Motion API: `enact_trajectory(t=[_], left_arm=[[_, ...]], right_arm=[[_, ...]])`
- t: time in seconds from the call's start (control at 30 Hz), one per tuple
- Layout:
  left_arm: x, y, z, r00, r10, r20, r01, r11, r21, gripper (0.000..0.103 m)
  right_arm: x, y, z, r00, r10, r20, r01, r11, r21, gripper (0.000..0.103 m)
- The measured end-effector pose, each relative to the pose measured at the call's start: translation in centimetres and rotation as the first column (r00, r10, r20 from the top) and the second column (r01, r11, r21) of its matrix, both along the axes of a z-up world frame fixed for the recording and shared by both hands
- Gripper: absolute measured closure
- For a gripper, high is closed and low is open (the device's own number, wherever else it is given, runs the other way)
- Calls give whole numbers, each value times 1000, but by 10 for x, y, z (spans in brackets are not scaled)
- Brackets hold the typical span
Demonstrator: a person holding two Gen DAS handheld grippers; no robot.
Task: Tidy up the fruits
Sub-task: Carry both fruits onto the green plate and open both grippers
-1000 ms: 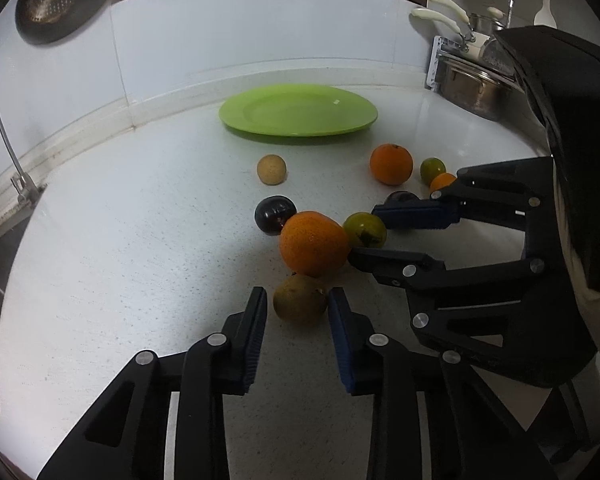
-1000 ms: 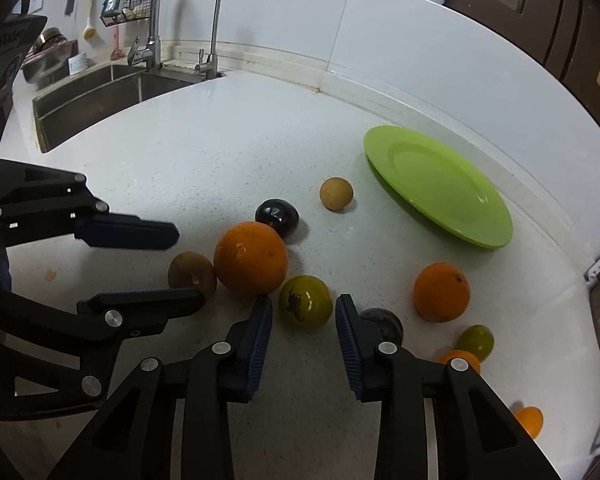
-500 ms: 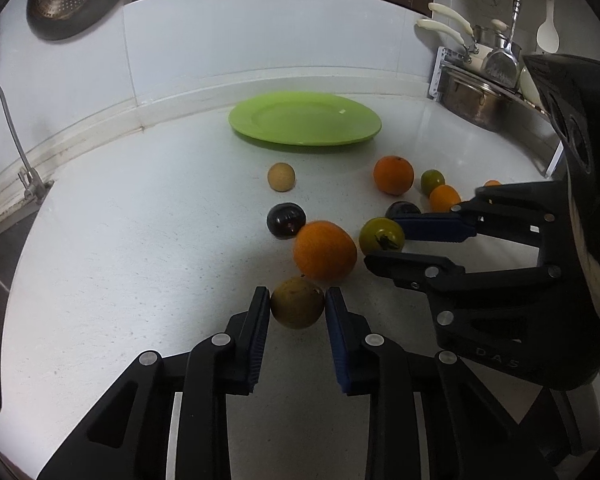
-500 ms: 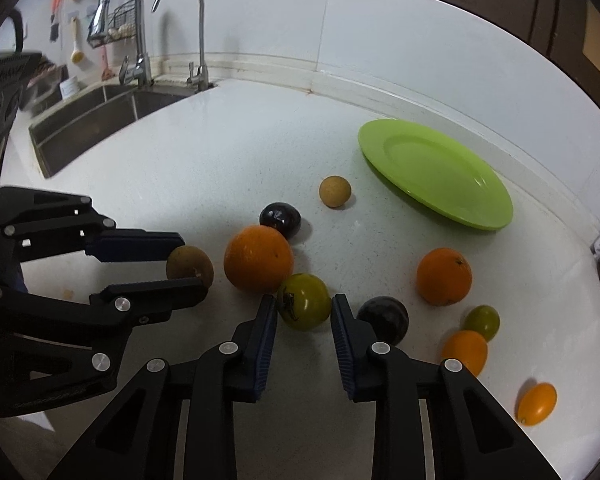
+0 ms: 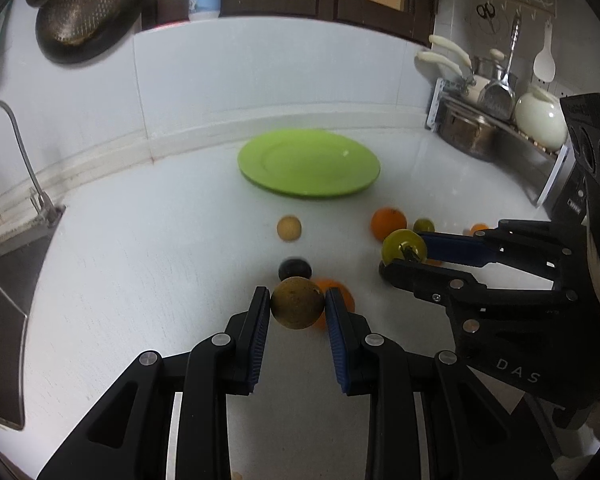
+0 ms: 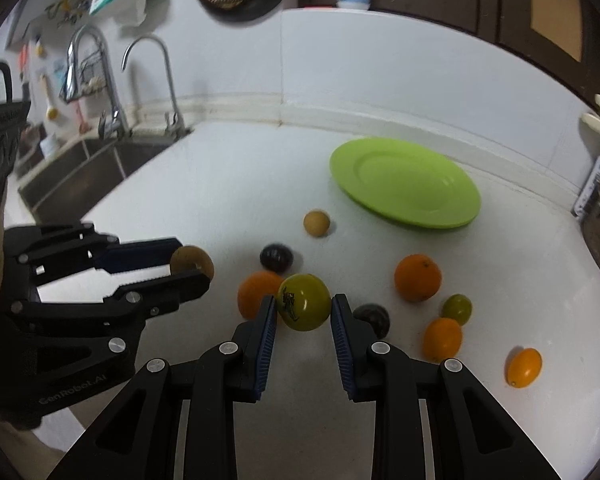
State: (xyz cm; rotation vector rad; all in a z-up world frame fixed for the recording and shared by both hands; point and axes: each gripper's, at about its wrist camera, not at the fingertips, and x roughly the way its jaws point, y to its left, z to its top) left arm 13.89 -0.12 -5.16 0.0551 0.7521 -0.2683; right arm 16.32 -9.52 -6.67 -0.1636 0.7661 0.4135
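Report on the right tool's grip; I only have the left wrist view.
Observer: The right tool is shut on a yellow-green fruit, with both pads touching it near their tips.
Operator: Tell me what that tool hides from me.
Observer: A dark fruit lies on the counter just right of the tool.
Operator: Check the sink side.
Observer: A second, thicker tap stands beside the slim one behind the sink.

Dim, motion blur, fisheye edge warp.
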Motion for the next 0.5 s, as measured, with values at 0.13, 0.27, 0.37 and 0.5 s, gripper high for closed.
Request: enact_trajectory(t=[0.13,0.27,0.37,0.5], left_arm=[[5,0,14,999,-8,47,7,1000,12,74],[18,-5,25,996,-20,86,17,999,34,74],[29,-8,30,995,-33,93,31,999,29,74],[50,-15,36,993,-59,103,57,998,21,74]], right_arm=[[1,-5,13,999,-34,19,34,999,30,74],[7,-8,25,997,-69,46,67,997,38,74],[15,-10,31,994,-91,59,88,995,52,74],[32,-16,39,991,-116,63,112,991,71,74]])
